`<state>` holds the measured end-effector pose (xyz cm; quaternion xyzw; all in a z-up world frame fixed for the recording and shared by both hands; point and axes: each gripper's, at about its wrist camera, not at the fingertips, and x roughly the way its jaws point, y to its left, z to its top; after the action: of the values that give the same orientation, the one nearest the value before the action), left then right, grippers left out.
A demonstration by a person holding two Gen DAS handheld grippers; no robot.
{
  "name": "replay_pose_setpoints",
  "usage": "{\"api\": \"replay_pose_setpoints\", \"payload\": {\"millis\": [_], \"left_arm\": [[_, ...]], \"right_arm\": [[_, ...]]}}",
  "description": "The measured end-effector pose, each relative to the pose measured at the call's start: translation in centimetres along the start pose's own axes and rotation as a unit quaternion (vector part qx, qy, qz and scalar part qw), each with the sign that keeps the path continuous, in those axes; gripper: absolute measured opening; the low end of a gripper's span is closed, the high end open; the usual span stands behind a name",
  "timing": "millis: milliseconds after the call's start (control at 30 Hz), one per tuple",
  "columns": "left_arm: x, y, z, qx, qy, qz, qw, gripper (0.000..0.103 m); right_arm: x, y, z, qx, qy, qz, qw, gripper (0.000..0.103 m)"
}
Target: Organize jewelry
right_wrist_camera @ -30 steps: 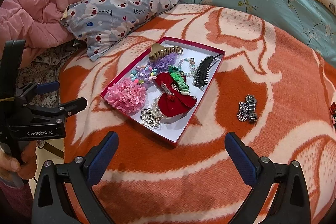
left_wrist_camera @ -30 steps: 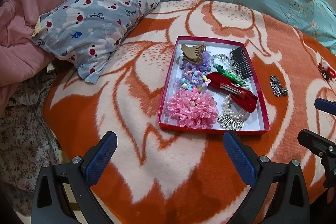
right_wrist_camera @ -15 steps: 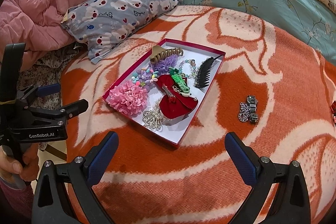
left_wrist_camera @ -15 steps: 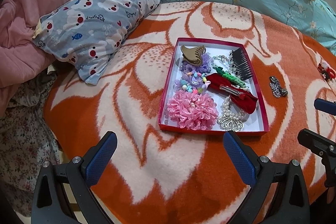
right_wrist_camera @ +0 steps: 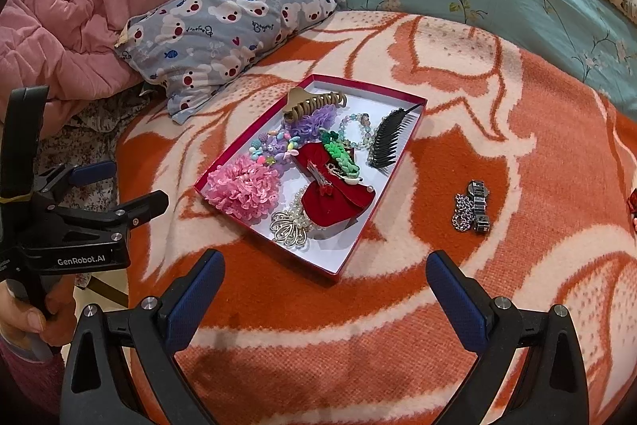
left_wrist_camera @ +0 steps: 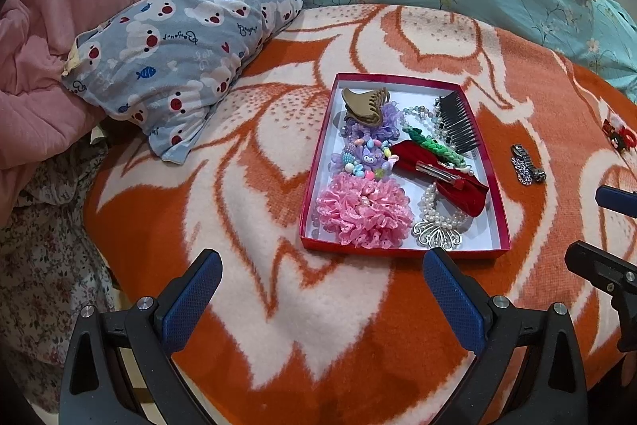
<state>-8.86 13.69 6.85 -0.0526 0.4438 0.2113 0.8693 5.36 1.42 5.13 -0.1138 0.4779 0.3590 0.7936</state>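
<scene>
Jewelry tray [right_wrist_camera: 350, 257] full | watch [right_wrist_camera: 477, 206] outside on bed | both hand-held grippers [left_wrist_camera: 322, 289] [right_wrist_camera: 324, 289] wide apart, empty | risk: chain snagging blanket

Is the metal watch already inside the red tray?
No, the watch lies on the orange blanket, apart from the red tray, on its right.

Orange-white blanketed bed [left_wrist_camera: 278, 305]: red tray [left_wrist_camera: 314, 166], watch [right_wrist_camera: 477, 204], patterned pillow [left_wrist_camera: 179, 46].
</scene>
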Motion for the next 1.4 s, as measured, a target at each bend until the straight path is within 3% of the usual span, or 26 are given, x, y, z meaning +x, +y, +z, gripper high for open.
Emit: {"api": "replay_pose_setpoints", "payload": {"millis": [1400], "left_arm": [[0.34,-0.25,-0.31,0.007,0.001,-0.001,1.0,0.102]], "right_arm": [[0.06,-0.04,-0.13,0.003,0.0,0.0,1.0,0.102]]}}
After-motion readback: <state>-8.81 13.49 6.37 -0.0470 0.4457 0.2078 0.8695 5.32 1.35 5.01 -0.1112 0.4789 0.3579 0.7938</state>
